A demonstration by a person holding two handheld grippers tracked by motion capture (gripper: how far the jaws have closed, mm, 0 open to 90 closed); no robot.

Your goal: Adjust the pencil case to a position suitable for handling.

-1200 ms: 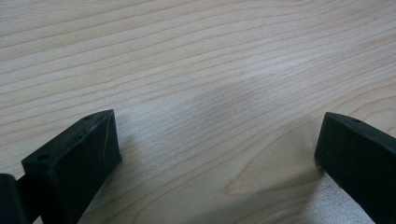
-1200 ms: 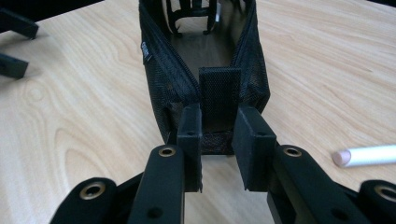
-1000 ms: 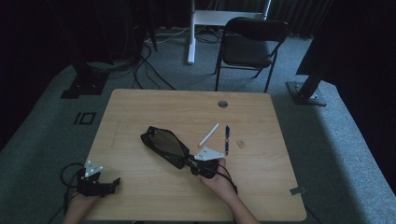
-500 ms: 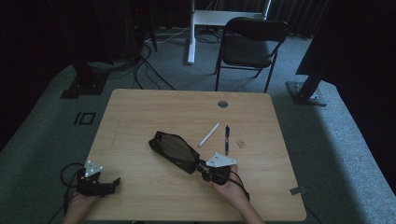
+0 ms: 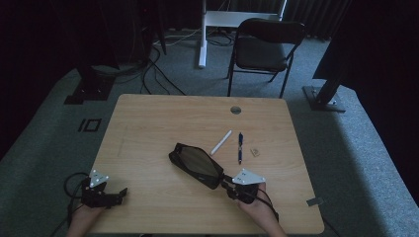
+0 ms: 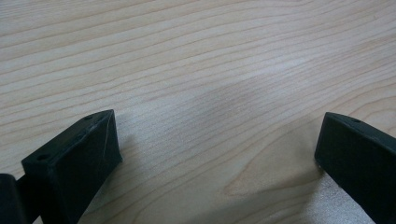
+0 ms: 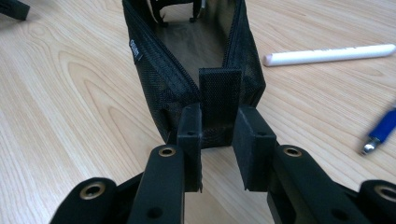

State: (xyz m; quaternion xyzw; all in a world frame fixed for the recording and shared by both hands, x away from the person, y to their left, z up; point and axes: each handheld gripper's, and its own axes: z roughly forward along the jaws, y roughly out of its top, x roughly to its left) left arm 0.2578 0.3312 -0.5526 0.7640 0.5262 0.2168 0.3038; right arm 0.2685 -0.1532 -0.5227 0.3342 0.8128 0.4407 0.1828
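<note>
Seen from the high view, black mesh zip pouch [image 5: 195, 165] lies mid-tabletop [image 5: 148, 128], right gripper [image 5: 232, 187] at its near end; left gripper [image 5: 118, 192] idle. Left gripper view: jaws wide apart, empty. Right gripper view: jaws pinch the end tab [image 7: 219, 95]; soft, light, floppy, so tab is the sensible hold
</note>
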